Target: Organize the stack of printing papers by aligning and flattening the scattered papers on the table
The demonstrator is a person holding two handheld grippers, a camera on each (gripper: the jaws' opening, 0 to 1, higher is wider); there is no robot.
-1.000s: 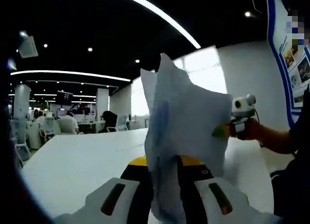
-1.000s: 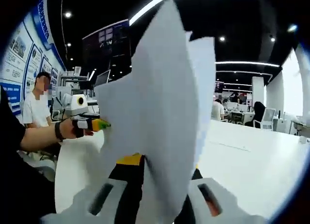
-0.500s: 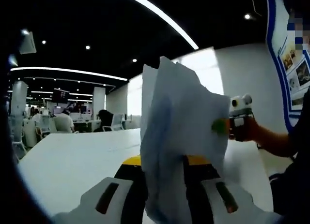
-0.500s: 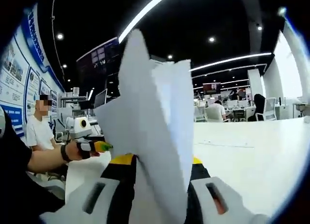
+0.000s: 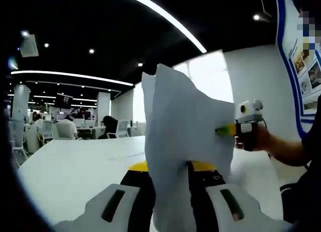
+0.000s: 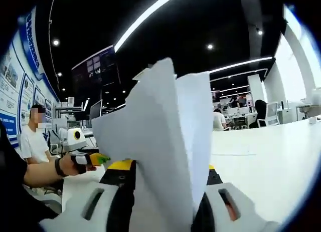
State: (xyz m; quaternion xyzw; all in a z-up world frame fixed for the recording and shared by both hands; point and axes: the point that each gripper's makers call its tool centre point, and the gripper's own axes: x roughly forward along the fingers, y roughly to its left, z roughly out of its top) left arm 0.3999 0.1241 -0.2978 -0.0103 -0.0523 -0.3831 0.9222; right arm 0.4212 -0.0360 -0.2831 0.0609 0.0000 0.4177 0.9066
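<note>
A sheaf of white printing papers [image 5: 180, 142], edges uneven, is held upright above the white table [image 5: 75, 167], clamped by left gripper [image 5: 170, 199] and right gripper [image 6: 163, 202]; squaring and flattening appear unfinished.

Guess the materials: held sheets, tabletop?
Sheets: thin white paper, matte; they curl and fan apart in the right gripper view. Tabletop: smooth white surface with a soft sheen, probably laminate, though the look leaves it open.
</note>
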